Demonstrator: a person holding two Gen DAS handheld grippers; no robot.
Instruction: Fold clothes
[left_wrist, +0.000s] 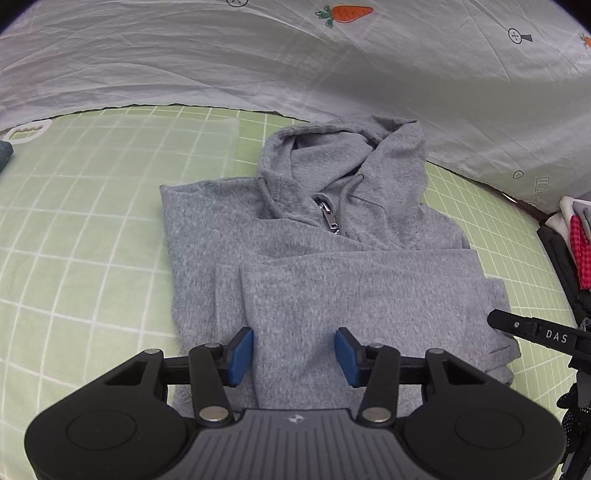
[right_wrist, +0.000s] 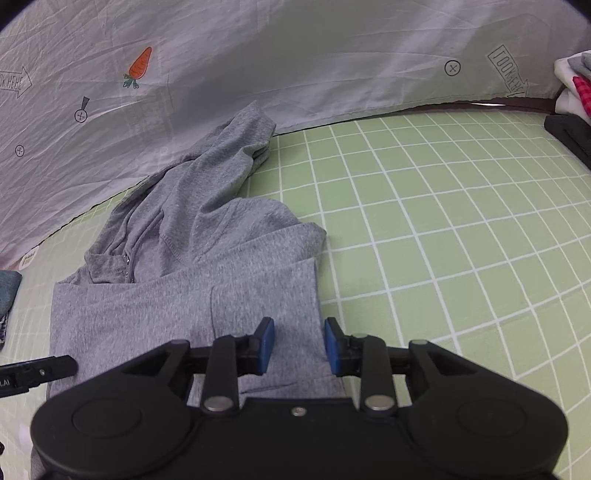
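Gray hoodie (left_wrist: 332, 258) lies lengthwise straight ahead, hood farthest. Left gripper (left_wrist: 294, 357) half open over the hem's middle; right gripper (right_wrist: 299, 346) narrowly open at its edge, holding nothing.

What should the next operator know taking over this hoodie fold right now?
Left gripper: open, over the near hem, gripping nothing.
Right gripper: open, at the hem's right edge, holding nothing.
Grey hoodie: flat on the green checked sheet, zipper up, hood toward the white cloth backdrop.
Done: sides and sleeves appear folded inward.
Left: probably fold hem toward the hood, then stack.
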